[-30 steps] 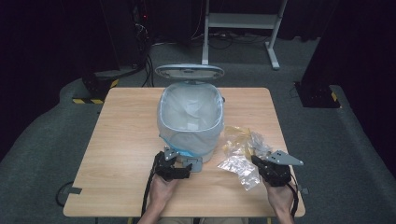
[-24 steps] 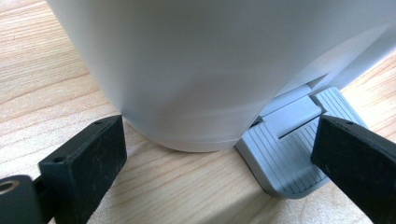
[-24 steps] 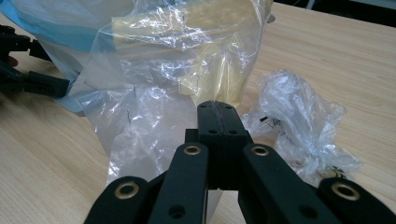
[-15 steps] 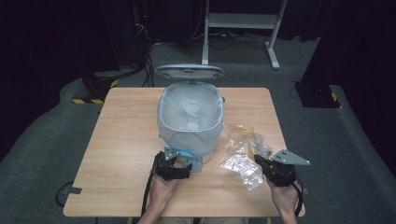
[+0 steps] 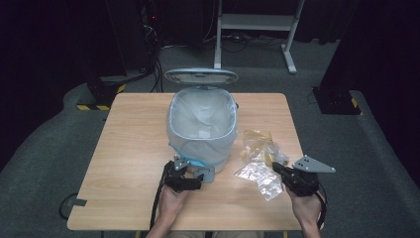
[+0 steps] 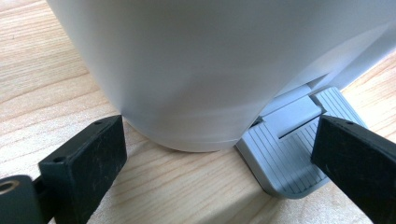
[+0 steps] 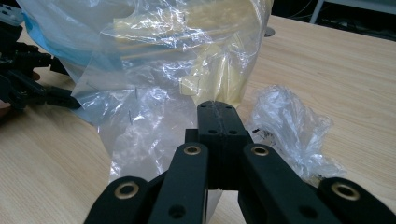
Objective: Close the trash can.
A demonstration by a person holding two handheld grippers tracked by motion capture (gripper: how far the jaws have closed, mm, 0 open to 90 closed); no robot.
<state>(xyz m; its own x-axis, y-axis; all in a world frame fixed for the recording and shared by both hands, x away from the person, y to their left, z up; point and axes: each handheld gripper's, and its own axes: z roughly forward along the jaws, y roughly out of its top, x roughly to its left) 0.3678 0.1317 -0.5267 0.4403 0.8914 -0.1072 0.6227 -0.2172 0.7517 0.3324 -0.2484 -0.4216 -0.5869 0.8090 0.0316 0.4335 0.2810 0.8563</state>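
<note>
currently: a white pedal bin (image 5: 200,130) stands mid-table on the wooden table (image 5: 129,163), lid (image 5: 200,76) up, lined with a clear bag whose blue edge hangs over the near rim. loose clear and yellowish plastic wrappers (image 5: 257,158) lie on the table just to the right of the bin, apart from it.

left gripper (image 5: 184,174): low at the front foot of the bin. in the left gripper view its jaws are spread wide, one to each side of the bin's base (image 6: 196,84), and one jaw sits over the grey ribbed pedal (image 6: 289,154). cannot tell whether it actually presses the pedal, though the raised lid suggests something holds it down.

right gripper (image 5: 278,168): jaws clenched together at the near edge of the wrappers. in the right gripper view the black fingertips (image 7: 218,122) meet flat, with a clear plastic sheet (image 7: 154,116) hanging in front of and around them; looks pinched on the film, but a thin film between the pads is hard to confirm.

judgement, step in hand: lift the wrappers and carry them into the open bin.

to do it well:
- check the pinch has film in it before lifting; if slack, reopen and bite deeper into the crumpled part.
- raise high enough to clear the rim and liner, so the trailing sheet doesn't drag the bag edge.
- keep the left side steady on the pedal until release, or the lid may drop.
- let go over the middle of the opening.
</note>
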